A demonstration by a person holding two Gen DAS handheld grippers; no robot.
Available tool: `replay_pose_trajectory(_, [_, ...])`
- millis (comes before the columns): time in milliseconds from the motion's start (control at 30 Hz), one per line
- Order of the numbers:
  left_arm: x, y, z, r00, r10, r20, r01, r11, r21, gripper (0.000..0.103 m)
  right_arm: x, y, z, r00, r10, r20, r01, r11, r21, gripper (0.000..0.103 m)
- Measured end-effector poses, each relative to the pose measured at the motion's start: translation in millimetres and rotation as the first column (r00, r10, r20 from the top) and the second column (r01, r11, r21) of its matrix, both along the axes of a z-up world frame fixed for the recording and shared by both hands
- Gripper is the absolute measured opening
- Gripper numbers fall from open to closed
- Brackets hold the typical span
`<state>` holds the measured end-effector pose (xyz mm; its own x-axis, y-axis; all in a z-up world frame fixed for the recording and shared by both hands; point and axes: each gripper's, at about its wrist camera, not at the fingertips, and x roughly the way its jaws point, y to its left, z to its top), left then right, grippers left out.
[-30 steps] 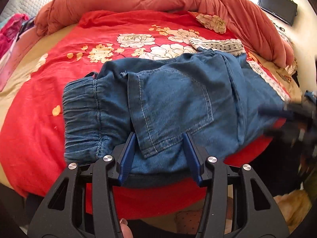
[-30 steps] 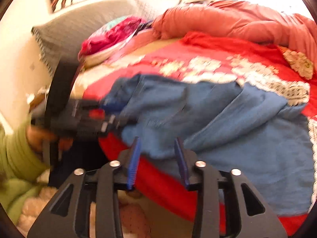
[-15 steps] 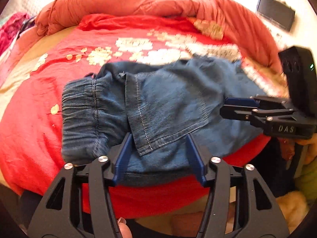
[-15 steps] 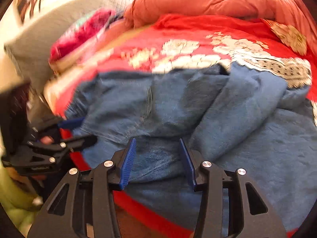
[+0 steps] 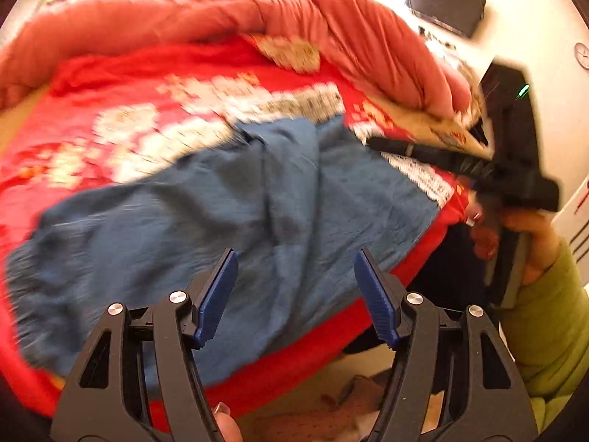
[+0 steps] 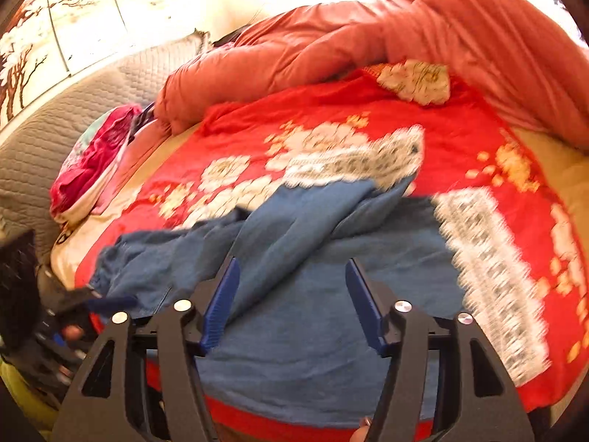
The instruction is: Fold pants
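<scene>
Pants (image 5: 228, 199) on the bedspread (image 6: 331, 118) at the near edge, quilt (image 5: 221, 11) behind.

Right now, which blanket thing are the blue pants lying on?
The jeans lie on the bright red flowered bedspread, not the plain salmon quilt bunched behind it.

The pants (image 5: 228, 213) are blue denim, soft and rumpled, and lie spread flat on the red flowered bedspread (image 5: 121, 88) along its near edge. Their lower hem runs almost to that edge without hanging over it. A long raised fold runs up the middle of the cloth toward the far side, where the fabric bunches against a lace strip (image 6: 353, 162). Motion blur hides seams and pockets.
</scene>
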<state>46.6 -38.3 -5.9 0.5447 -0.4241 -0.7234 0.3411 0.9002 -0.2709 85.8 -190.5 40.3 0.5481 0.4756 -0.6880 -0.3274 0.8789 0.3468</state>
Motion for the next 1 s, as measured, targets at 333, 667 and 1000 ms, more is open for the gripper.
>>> replay_pose_trajectory(333, [75,-16,-32,0.994,0.039,-0.104,-0.042,0.999,-0.028,0.025,52,24,9,0.999,0.042,0.022,-0.04,0.994,-0.098,0.066])
replay_pose_trajectory(667, [67,-12,-41,0.994,-0.05,-0.093,0.031,0.98,-0.196,0.003,134,123,-32,0.984,0.17,-0.052,-0.178,0.931,-0.318,0.065])
replay_pose_trajectory(1000, [68,1,-42,0.995,-0.047,-0.083,0.03,0.979,-0.199,0.003,182,146,-89,0.991,0.091,-0.093,-0.126,0.86,-0.494,0.012])
